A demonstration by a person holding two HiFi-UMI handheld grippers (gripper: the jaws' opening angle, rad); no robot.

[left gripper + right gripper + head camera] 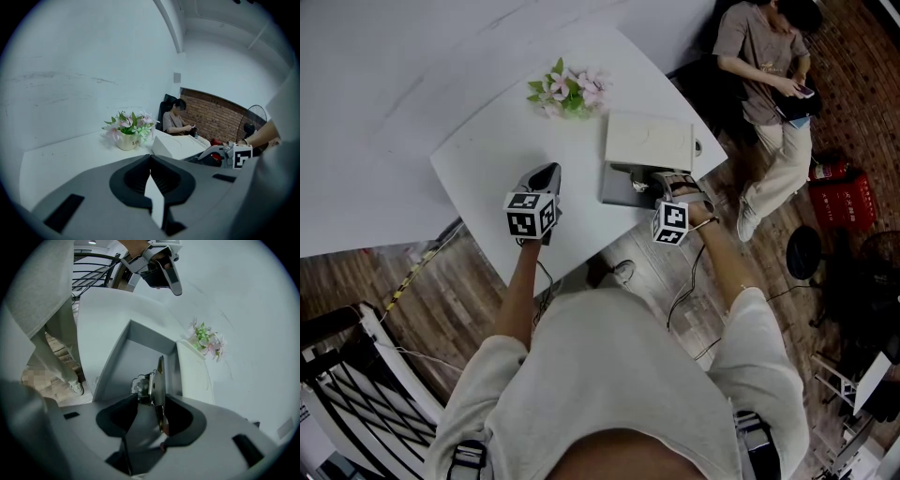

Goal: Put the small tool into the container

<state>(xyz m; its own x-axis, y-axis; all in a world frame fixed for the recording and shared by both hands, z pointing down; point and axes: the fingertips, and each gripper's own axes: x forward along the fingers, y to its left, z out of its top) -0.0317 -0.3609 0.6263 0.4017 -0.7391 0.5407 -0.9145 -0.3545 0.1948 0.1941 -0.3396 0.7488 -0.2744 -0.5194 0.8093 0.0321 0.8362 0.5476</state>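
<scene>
Over the grey container [136,357], the small tool [158,385] is apparently released between the right gripper's [151,395] spread jaws. Withdrawal is called for next; the left gripper [150,158] is clenched empty.

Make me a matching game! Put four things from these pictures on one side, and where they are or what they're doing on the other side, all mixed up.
Things:
1. flower pot
2. small metal tool
3. white lid
4. left gripper

Places or states:
A. between the open fingers of the right gripper
B. fingers together, holding nothing
C. lying right beside the grey container
D. standing at the far end of the table

Pairs: 1-D, 2-A, 3-C, 4-B.
</scene>
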